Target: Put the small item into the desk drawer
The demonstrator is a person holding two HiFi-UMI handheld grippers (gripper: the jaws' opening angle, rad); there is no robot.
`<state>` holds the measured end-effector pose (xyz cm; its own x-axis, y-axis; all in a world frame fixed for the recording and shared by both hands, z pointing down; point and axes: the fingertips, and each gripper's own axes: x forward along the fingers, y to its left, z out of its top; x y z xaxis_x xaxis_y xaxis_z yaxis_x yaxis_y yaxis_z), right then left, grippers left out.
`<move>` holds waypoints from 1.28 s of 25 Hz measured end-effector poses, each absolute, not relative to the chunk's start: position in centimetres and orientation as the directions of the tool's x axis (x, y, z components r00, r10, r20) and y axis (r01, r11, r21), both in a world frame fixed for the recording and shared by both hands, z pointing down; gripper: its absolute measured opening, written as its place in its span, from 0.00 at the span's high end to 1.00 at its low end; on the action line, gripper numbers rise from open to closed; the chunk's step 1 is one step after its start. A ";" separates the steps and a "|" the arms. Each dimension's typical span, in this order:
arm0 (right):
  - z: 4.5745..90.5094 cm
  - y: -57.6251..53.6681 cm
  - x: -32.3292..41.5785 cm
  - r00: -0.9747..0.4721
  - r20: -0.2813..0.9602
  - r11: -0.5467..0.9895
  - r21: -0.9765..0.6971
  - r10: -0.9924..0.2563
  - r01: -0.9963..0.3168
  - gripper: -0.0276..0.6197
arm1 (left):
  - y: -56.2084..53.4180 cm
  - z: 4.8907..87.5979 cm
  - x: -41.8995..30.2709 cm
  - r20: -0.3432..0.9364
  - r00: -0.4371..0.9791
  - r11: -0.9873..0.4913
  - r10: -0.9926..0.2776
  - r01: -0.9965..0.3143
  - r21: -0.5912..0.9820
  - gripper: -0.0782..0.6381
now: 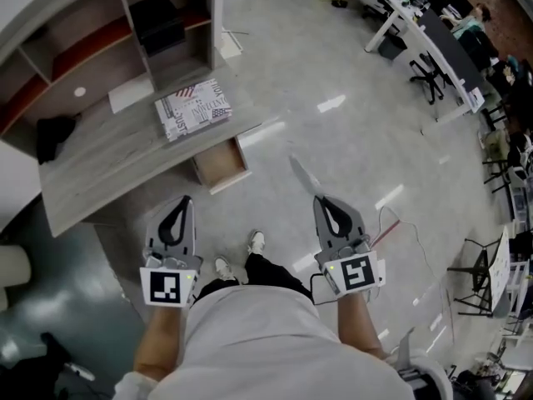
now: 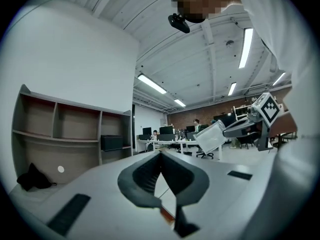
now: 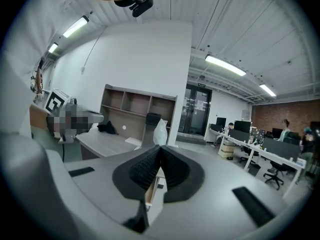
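- Nearest the lens: the person's pale-shirted torso (image 1: 250, 340), elbows tucked, with a grey two-finger gripper in each hand at waist height.
- Left gripper (image 1: 184, 201) pointed level toward the desk. Its dark ribbed fingers (image 2: 144, 175) met at the tips, with nothing between them.
- Right gripper (image 1: 319, 198) was carried alongside, nose a touch down. Its fingers (image 3: 142, 168) were likewise pressed together and empty.
- Both were closed probably because no grasp was in hand; they were being carried, not worked.
- The grey wood-grain worktop (image 1: 100, 169) lay ahead and to the left, well apart from both grippers, with bare floor between.
- The shallow pale-wood drawer (image 1: 221, 163) stood pulled out from under the worktop's near edge at its right-hand end. It was left open, I judge, to take the small item. The part of its inside that showed looked bare.
- On the worktop were a flat stars-and-stripes printed book (image 1: 193, 109) near the drawer end, a white paper sheet (image 1: 131, 95) behind it, and a crumpled black cloth (image 1: 54, 133) at the far left.
- The brown-backed shelf unit (image 1: 83, 52) rose at the worktop's rear, with a black box (image 1: 156, 22) in one bay.
- The small item could not be picked out. Neither gripper held it, and nothing on the worktop plainly answered to it.
- My judgement is that the person stood off from the desk, with no placing under way.
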<state>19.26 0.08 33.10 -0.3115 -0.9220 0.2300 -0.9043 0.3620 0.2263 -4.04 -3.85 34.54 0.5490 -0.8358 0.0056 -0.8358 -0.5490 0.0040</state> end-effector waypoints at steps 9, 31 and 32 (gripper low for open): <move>34.3 -8.0 20.3 -0.437 0.238 0.487 0.229 -0.868 -0.843 0.92 | -7.9 33.5 -5.1 0.035 0.386 -0.388 -0.922 -0.920 -0.054 0.87; 46.9 -14.8 16.7 -0.558 0.485 0.727 0.292 -0.673 -0.622 0.92 | -9.6 40.7 -7.2 0.162 0.203 -0.207 -0.966 -0.978 -0.006 0.87; 47.6 -15.1 16.5 -0.558 0.497 0.735 0.297 -0.664 -0.610 0.92 | -9.7 41.1 -7.2 0.168 0.200 -0.204 -0.965 -0.979 -0.004 0.87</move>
